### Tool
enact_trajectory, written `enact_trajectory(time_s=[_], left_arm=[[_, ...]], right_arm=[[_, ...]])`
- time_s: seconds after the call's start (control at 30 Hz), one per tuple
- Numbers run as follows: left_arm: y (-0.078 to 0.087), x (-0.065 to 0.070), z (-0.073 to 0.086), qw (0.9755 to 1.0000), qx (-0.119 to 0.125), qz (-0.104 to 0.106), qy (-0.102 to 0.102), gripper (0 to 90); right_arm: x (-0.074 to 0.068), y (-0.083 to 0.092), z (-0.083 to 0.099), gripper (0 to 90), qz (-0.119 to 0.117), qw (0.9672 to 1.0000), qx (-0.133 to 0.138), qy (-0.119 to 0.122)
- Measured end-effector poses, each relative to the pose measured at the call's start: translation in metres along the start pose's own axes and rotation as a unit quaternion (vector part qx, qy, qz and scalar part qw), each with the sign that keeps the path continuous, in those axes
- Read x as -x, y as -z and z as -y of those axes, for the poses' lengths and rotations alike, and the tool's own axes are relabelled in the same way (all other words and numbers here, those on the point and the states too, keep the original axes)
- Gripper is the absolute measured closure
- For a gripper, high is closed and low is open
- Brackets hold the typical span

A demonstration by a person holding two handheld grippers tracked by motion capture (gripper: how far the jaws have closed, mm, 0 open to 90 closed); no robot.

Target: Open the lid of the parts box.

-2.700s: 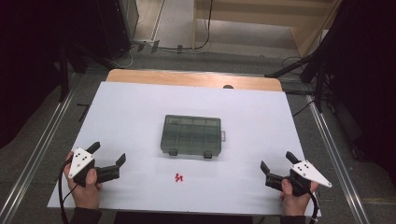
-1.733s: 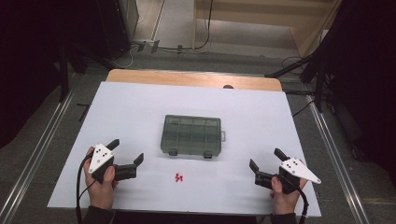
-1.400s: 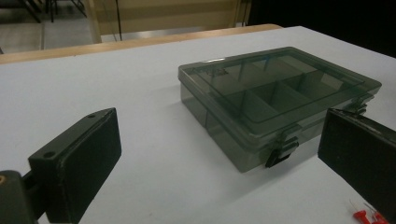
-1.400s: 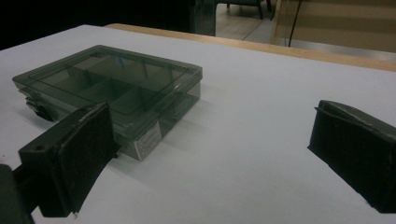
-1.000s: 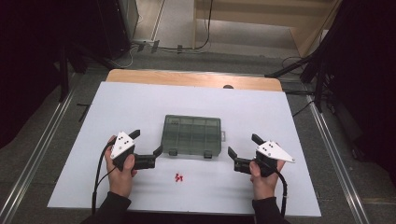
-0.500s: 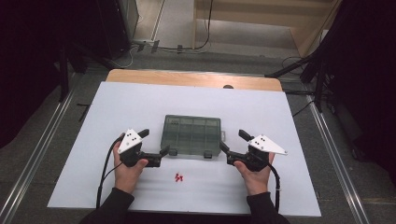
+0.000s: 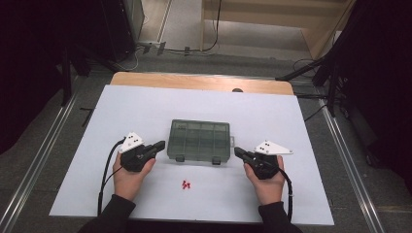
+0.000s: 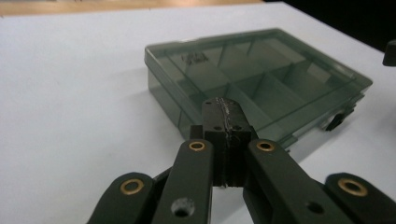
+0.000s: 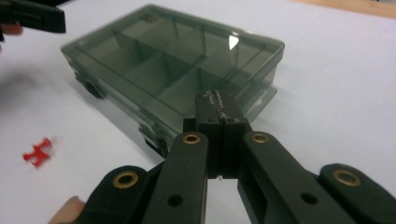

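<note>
Compartment box (image 7: 200, 141) at mid-table (image 7: 291, 121), left gripper (image 7: 158, 145) just beside its left end, right gripper (image 7: 239, 152) just beside its right end, pushpins (image 7: 186, 184) nearer the person, between the hands.

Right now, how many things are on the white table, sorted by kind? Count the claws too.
Clear grey compartment box, lid closed: 1
Small red pieces, lying close together in front of the box: 2, as far as the pictures show
Claws, left claw and right claw, both shut on nothing: 2
Total: 5
</note>
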State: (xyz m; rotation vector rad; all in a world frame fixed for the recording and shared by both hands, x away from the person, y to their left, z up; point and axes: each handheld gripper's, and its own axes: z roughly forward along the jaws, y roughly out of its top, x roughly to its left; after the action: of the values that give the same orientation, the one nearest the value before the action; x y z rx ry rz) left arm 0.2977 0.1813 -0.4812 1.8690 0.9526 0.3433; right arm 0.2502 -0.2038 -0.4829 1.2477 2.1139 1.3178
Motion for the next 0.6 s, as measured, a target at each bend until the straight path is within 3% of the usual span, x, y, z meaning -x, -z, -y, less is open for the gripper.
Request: enact_trajectory(time_s=[0.13, 0.33, 0.6], left_arm=[[-0.003, -0.002, 0.003, 0.9999, -0.015, -0.003, 0.004, 89.6], [-0.010, -0.009, 0.010, 0.9980, -0.051, -0.014, 0.034, 89.6], [-0.018, -0.006, 0.015, 0.9966, -0.072, -0.006, 0.038, 89.6]], right_arm=[[0.000, -0.006, 0.004, 90.0, 0.007, 0.9997, -0.024, 0.003], [0.001, -0.014, 0.009, 90.0, 0.016, 0.9981, -0.058, 0.013], [0.001, -0.022, 0.014, 90.0, 0.015, 0.9959, -0.087, 0.019]])
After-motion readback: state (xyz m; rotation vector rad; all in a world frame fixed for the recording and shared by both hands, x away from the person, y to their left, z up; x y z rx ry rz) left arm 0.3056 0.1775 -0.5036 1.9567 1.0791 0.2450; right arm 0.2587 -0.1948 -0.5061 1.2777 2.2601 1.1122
